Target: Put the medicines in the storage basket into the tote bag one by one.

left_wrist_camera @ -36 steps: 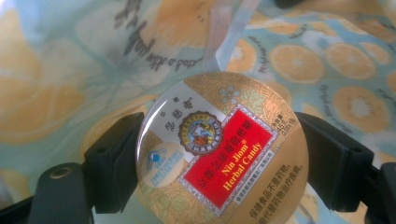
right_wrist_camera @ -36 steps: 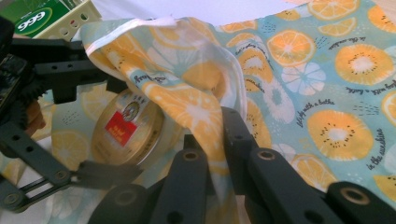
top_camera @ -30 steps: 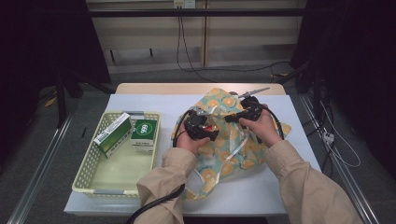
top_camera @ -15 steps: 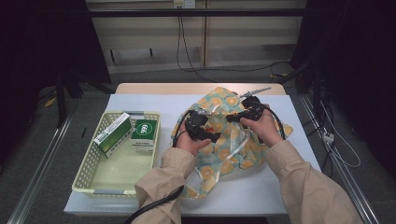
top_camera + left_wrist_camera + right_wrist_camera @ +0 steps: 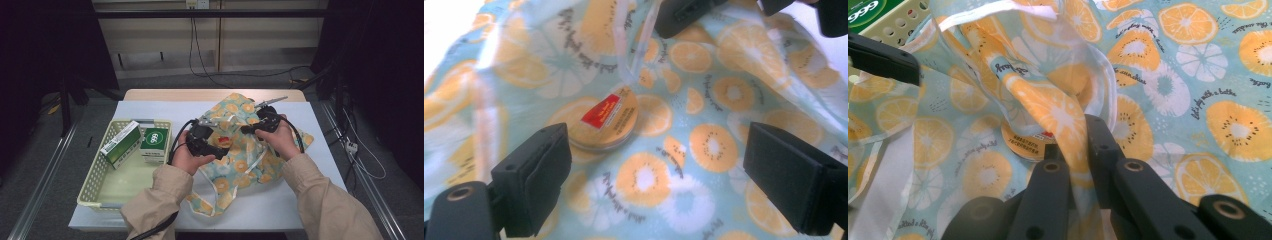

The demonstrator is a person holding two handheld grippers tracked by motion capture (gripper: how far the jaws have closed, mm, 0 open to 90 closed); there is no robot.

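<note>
Nearest the person, two tan sleeves come in over the front edge of the surface (image 5: 280, 210), which is covered in pale white, and each hand carries a hand-held gripper over the fruit-print cloth (image 5: 240, 165), a light blue fabric with orange slices and kiwi rounds that lies crumpled in the middle of the surface. The left hand-held gripper (image 5: 659, 175) hovers over the left part of the cloth with its jaws spread wide and nothing between them; the cloth lies flat beneath the gap. Just beyond that gap, resting on the cloth, sits the round tin (image 5: 605, 122), a flat golden disc with a red label on its lid, close to the left jaw but apart from it. The right hand-held gripper (image 5: 1079, 150) is on the right part of the cloth, its jaws closed narrow on a raised fold of the fabric, which stands up in a ridge between them; the tin lies just past that pinched fold, partly hidden by it. White ribbon straps (image 5: 260, 155) trail across the cloth near both grippers. To the left of the cloth, well apart from it, a pale yellow basket (image 5: 95, 185) stands on the surface, with two green and white boxes (image 5: 152, 140) at its far end, one leaning on the rim.
</note>
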